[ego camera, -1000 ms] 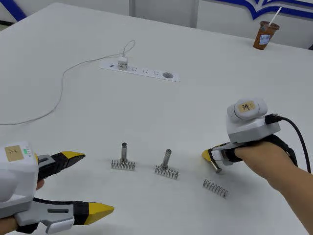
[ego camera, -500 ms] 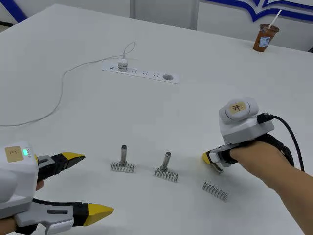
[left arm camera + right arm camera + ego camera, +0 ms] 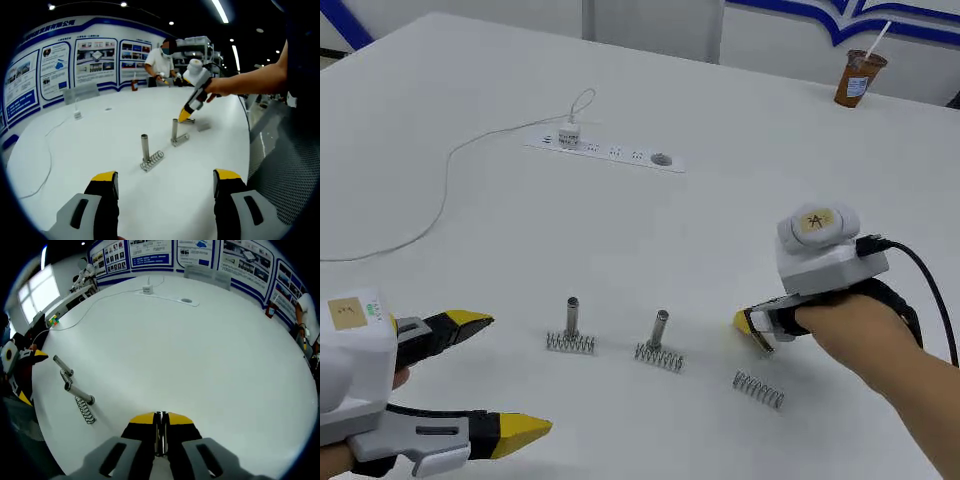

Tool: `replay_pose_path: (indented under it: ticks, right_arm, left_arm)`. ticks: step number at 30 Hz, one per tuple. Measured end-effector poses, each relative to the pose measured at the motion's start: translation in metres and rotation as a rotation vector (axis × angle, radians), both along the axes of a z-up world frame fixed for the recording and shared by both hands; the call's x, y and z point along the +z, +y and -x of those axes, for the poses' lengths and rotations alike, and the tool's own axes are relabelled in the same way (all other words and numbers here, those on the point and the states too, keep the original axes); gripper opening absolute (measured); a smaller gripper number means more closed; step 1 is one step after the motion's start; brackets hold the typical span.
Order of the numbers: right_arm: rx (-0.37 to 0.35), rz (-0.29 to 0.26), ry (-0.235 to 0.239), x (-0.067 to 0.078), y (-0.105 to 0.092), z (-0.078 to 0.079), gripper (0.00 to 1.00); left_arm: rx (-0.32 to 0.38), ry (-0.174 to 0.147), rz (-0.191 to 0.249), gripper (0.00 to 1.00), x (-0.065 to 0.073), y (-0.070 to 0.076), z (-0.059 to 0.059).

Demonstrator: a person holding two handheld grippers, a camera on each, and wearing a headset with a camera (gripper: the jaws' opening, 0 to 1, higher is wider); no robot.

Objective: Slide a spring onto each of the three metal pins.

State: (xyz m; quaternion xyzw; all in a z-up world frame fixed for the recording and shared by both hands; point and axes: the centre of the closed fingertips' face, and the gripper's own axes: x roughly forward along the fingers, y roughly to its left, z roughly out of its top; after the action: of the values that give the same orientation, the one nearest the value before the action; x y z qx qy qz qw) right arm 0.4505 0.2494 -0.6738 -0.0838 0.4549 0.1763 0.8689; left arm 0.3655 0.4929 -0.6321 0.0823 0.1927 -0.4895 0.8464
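Hard to make out: the third pin [image 3: 160, 433] is mostly hidden inside the right gripper [image 3: 752, 327]; it shows as a thin metal sliver in the right gripper view and as a short grey stub under the yellow tip in the head view
Cut off: the left gripper [image 3: 508, 373] body runs off the lower left edge of the head view
Pins: three; the left standing pin [image 3: 572, 313] and the right standing pin [image 3: 661, 326] are upright on the white table [image 3: 720, 220], and the third is in the claw
Springs: three, all lying flat, none on a pin; the left spring [image 3: 570, 343] and the middle spring [image 3: 658, 356] each lie at the foot of a standing pin, and the loose spring [image 3: 758, 389] lies apart
Left gripper: jaws spread wide with nothing between them, well apart from the pins
Right gripper: jaws pinched together on the third pin, near the loose spring
Far side: one power strip [image 3: 610, 153], one drink cup [image 3: 857, 75]
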Motion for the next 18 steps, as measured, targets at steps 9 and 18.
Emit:
replay_pose_path:
  ticks: [9, 18]
  right_arm:
    - [-0.001, -0.012, -0.044, 0.020, -0.003, 0.013, 0.09]
    - [-0.008, -0.028, -0.084, 0.033, -0.004, 0.029, 0.09]
  left_arm:
    - [-0.002, -0.014, 0.003, 0.79, 0.004, -0.002, -0.001]
    - [-0.004, -0.019, 0.002, 0.79, 0.006, -0.002, 0.000]
